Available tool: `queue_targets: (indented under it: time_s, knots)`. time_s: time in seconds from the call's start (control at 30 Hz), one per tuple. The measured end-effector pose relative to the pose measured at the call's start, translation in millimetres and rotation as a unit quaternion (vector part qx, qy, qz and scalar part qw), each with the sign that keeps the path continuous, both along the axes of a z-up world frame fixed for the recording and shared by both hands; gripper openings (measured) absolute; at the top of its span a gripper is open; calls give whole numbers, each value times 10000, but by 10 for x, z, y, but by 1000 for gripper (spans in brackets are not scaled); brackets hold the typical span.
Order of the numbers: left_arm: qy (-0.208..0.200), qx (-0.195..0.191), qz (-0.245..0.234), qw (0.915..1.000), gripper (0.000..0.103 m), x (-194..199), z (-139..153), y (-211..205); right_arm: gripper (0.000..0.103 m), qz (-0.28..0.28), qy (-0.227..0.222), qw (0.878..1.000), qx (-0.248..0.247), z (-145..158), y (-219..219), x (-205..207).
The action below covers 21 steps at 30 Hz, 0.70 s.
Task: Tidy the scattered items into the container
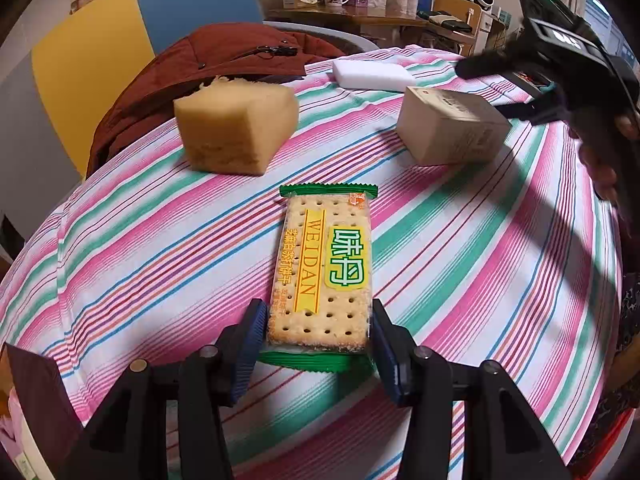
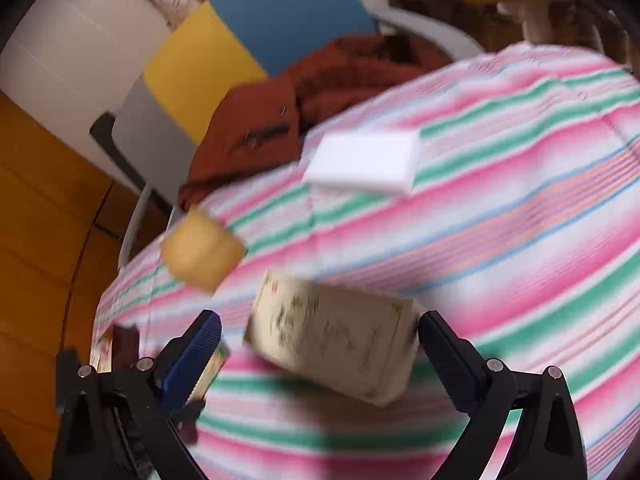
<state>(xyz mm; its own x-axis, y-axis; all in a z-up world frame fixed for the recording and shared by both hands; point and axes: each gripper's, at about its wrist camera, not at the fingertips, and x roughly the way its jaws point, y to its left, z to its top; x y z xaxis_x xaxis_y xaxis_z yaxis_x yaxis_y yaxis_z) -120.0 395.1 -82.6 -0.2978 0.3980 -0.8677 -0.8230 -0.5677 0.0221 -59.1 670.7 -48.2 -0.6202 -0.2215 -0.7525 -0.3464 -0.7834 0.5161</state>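
Left wrist view: the left gripper (image 1: 318,344), black with blue ribbed pads, has its jaws clamped on the near end of a flat cracker packet (image 1: 322,276) in clear wrap with green crimped ends and a yellow label; each pad presses a long side of the packet, which lies lengthwise away from the camera on the striped pink, green and white tablecloth (image 1: 140,248); beyond the packet, to the left, a tan sponge block (image 1: 236,128) with a ragged top edge stands on the cloth; to the right, a beige printed cardboard box (image 1: 452,126) is tilted on one edge; behind both, a white rectangular foam block (image 1: 374,74) lies flat near the far edge of the table; a rust-red jacket (image 1: 208,64) is draped over a chair at the far left, touching the table edge; the right gripper (image 1: 510,86) enters from the upper right, one black finger above the box and one beside it, with part of a person's hand (image 1: 604,168) behind it.

Right wrist view (blurred): the right gripper (image 2: 320,336) has its jaws spread wide, one on each side of the beige box (image 2: 332,344), neither pad pressing it; the tan sponge (image 2: 202,250) lies further left, and the white foam block (image 2: 362,162) well beyond; no container is distinguishable in either view.
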Motion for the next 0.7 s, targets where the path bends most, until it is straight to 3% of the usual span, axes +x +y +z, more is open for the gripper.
queue_targets:
  time_s: [0.1,0.17,0.2,0.33,0.47,0.6,0.7]
  knots:
    - [-39,-1,79,10000,51,6,13,-55,100,357,-246,9990,82,-22,-210,71]
    - [-48,0,133,9999,51,11,23,-99,100,466,-389,9962,617,32,-341,110]
    - [-57,1,159,9999,51,7,26,-120,100,544,-421,9911,1143,89,-431,134]
    - [-60,20,291,9996,51,-22,46,-187,103,1029,-306,9641,2427,233,-672,137]
    - [-1,32,360,9993,52,-49,54,-183,103,1732,-472,9214,3447,200,-874,0]
    - [80,0,342,9994,58,-62,65,-170,103,1973,-672,9078,3640,84,-816,-183]
    - [60,37,311,9995,62,-77,66,-149,103,2018,-743,9053,3662,10,-721,-274]
